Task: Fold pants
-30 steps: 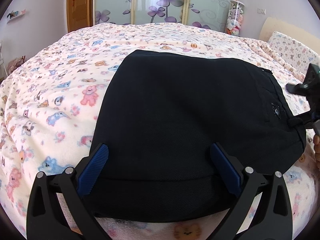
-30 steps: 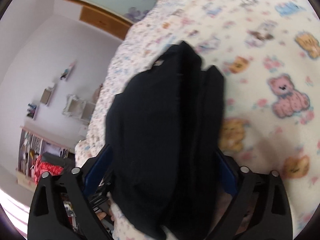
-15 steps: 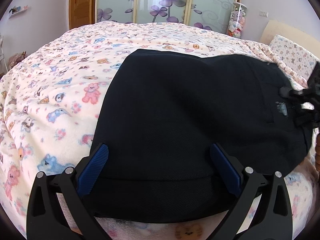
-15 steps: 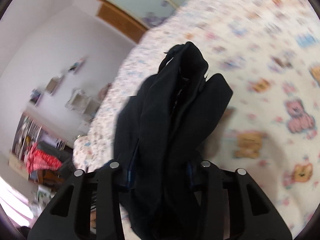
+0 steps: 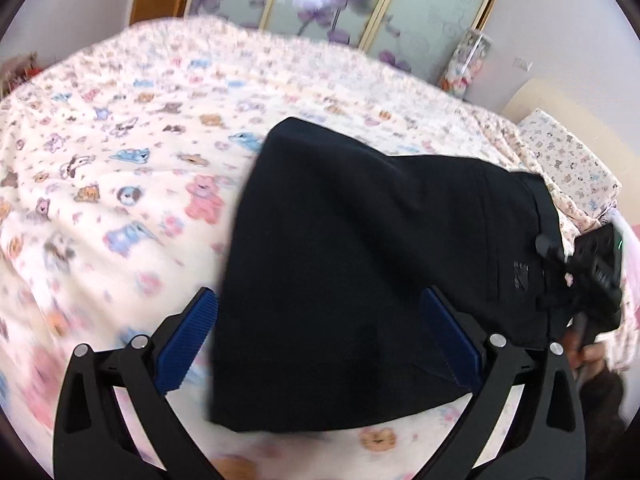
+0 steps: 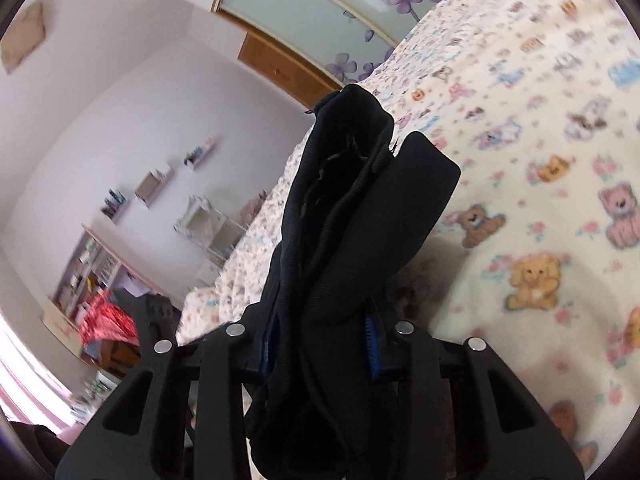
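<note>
On the left spreads the cream fleece bedspread printed with small pastel bears and puppies [image 5: 120, 184], covering the whole bed. The left gripper [image 5: 320, 344] hangs over its near edge with its black arms and blue ribbed pads [image 5: 188, 340] spread wide; nothing is clamped between them. The left pad sits over bare bedspread just beside the edge of the folded black fabric pants [image 5: 360, 260], while the right pad overlaps the dark cloth in view; whether it touches the cloth cannot be told. The pants lie as a broad folded slab on the bedspread, running from the middle of the left wrist view out to the right, where the waistband end is bunched up. There the right gripper [image 5: 592, 276] shows at the frame's edge, held by a hand [image 5: 588, 352] that is mostly out of view.

In the right wrist view the right gripper's jaws have just been closing and now pinch a thick bundle of the pants' layers [image 6: 352, 216] between the blue pads [image 6: 372, 344], the cloth rising ahead of the fingers above the bedspread. Behind the bed stand frosted wardrobe doors with purple flowers [image 5: 340, 4].
</note>
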A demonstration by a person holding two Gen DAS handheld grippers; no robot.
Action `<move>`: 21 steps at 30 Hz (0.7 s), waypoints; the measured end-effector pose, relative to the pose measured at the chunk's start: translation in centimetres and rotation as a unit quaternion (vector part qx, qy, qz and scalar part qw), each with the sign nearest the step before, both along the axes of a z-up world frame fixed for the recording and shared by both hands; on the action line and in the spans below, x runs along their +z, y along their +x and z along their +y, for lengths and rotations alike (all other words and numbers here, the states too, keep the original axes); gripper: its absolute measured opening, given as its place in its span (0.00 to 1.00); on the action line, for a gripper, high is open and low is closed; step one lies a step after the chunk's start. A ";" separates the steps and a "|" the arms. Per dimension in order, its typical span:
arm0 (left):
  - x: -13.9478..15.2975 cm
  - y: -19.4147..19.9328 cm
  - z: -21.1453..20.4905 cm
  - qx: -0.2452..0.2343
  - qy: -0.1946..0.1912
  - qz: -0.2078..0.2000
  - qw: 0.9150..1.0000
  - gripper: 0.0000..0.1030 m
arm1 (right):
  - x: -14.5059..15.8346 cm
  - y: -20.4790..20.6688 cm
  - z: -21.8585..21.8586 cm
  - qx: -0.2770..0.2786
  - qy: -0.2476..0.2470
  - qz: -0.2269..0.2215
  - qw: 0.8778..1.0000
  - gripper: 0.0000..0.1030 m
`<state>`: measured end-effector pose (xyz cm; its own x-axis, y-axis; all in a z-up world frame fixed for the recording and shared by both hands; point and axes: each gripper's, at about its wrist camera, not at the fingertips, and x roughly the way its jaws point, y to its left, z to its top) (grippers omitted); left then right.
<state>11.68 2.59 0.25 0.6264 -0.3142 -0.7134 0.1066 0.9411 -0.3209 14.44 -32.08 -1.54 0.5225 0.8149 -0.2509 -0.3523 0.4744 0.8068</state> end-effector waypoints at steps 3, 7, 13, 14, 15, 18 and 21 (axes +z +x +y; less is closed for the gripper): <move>0.4 2.9 2.3 0.001 -0.014 0.046 0.999 0.98 | -1.3 0.4 -0.5 -0.007 0.035 0.004 0.999 0.34; -0.2 7.3 5.0 -0.009 -0.096 0.107 0.990 0.98 | -2.8 0.9 -1.2 -0.011 0.071 0.021 0.997 0.34; -3.9 10.5 4.0 -0.042 -0.148 0.198 0.968 0.98 | -2.7 1.0 -1.0 -0.006 0.079 0.019 0.997 0.34; -4.2 10.6 3.8 -0.046 -0.154 0.199 0.967 0.98 | -2.7 1.1 -0.9 -0.006 0.080 0.019 0.997 0.34; -4.3 10.7 3.7 -0.053 -0.166 0.196 0.965 0.98 | -2.7 1.1 -0.9 -0.005 0.081 0.020 0.996 0.34; -4.3 10.7 3.1 -0.078 -0.225 0.189 0.953 0.98 | -3.2 1.2 -1.3 -0.006 0.083 0.021 0.996 0.34; -3.6 10.3 2.1 -0.102 -0.241 0.170 0.950 0.98 | -3.5 1.3 -1.4 -0.010 0.083 0.025 0.996 0.34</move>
